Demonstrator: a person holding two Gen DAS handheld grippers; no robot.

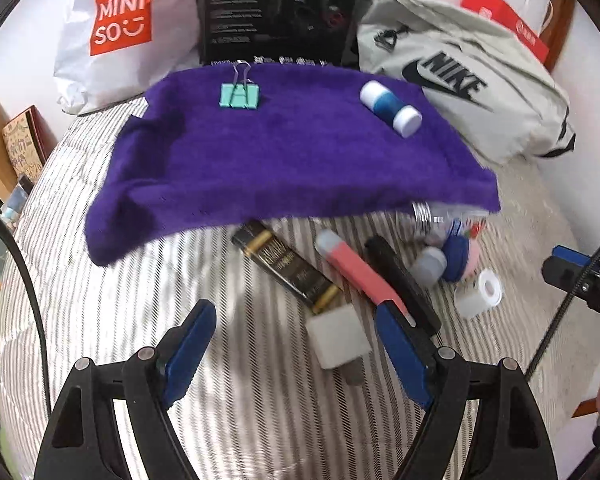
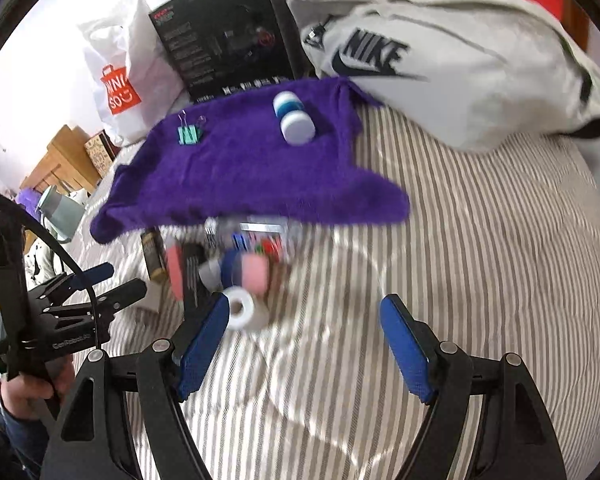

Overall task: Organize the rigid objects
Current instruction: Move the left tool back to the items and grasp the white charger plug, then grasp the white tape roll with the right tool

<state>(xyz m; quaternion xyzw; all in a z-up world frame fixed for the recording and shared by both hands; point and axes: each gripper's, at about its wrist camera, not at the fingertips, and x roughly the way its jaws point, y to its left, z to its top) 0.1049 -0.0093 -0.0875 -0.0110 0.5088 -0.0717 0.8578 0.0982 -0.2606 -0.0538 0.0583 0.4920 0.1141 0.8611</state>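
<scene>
Both grippers — left gripper [image 1: 296,344], right gripper [image 2: 306,334] — hover jaws spread, empty, above the striped bedcover [image 2: 480,240].

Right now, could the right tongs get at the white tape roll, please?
Probably yes: the right tongs are open, and the white tape roll lies by their left finger on the striped bedding, with nothing covering it.

Purple towel [image 1: 260,160], teal binder clip [image 1: 239,95], grey-and-white striped bedcover [image 2: 480,260]
</scene>
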